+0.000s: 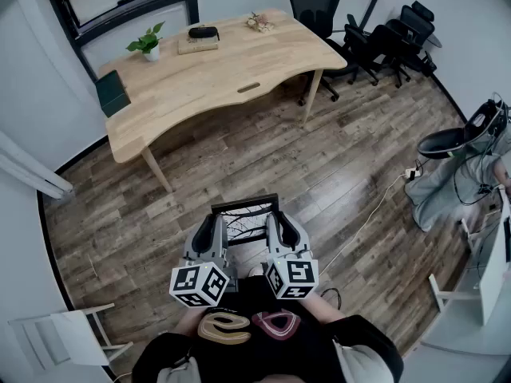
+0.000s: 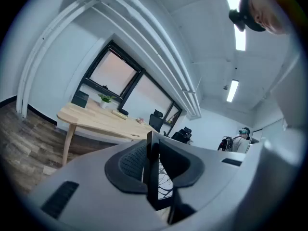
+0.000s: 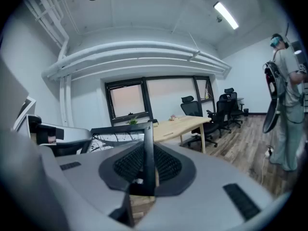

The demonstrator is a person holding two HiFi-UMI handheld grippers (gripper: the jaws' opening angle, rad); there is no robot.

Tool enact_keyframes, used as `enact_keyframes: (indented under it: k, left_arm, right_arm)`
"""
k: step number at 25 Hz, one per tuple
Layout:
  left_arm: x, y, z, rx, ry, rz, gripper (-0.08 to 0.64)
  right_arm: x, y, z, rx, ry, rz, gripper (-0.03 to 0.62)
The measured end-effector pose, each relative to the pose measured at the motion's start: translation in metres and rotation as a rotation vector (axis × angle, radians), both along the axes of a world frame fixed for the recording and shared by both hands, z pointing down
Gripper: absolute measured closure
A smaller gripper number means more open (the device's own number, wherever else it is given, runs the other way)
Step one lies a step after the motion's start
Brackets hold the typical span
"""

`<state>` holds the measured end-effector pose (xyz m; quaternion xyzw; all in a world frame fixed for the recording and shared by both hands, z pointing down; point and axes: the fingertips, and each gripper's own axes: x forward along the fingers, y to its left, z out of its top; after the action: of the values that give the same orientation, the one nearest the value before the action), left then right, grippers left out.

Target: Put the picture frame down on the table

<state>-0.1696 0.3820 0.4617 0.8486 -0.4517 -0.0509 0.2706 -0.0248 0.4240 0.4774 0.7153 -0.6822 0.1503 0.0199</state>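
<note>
Left hand-held gripper (image 1: pixel 211 231) and right hand-held gripper (image 1: pixel 280 230) each clamp one side edge of the picture frame (image 1: pixel 246 212), held between them above the wooden floor (image 1: pixel 239 162). Carry step, by the look of it. The far worktop (image 1: pixel 239 66) lies well apart, so the next move calls for an approach before lowering.

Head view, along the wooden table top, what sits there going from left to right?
Dark green box → potted plant → black case on a flat tan book → small flower bunch.
</note>
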Motion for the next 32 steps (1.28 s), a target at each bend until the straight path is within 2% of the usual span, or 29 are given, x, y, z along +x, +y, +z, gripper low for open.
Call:
enact_keyframes:
  k: [10,19,32]
  left_arm:
    - [-0.02,-0.018,-0.007,0.024,-0.039,0.024,0.474]
    - [-0.035,-0.059,-0.02,0.084,-0.047,0.053,0.474]
    - [-0.048,-0.117,-0.015,0.092,-0.055,0.167,0.474]
  right_arm:
    - [-0.021,-0.018,-0.012,0.035,0.032,0.007,0.518]
    - [-0.037,-0.056,-0.023,0.094,-0.003,0.032,0.517]
    - [-0.057,-0.098,-0.03,0.121,0.063,0.134,0.515]
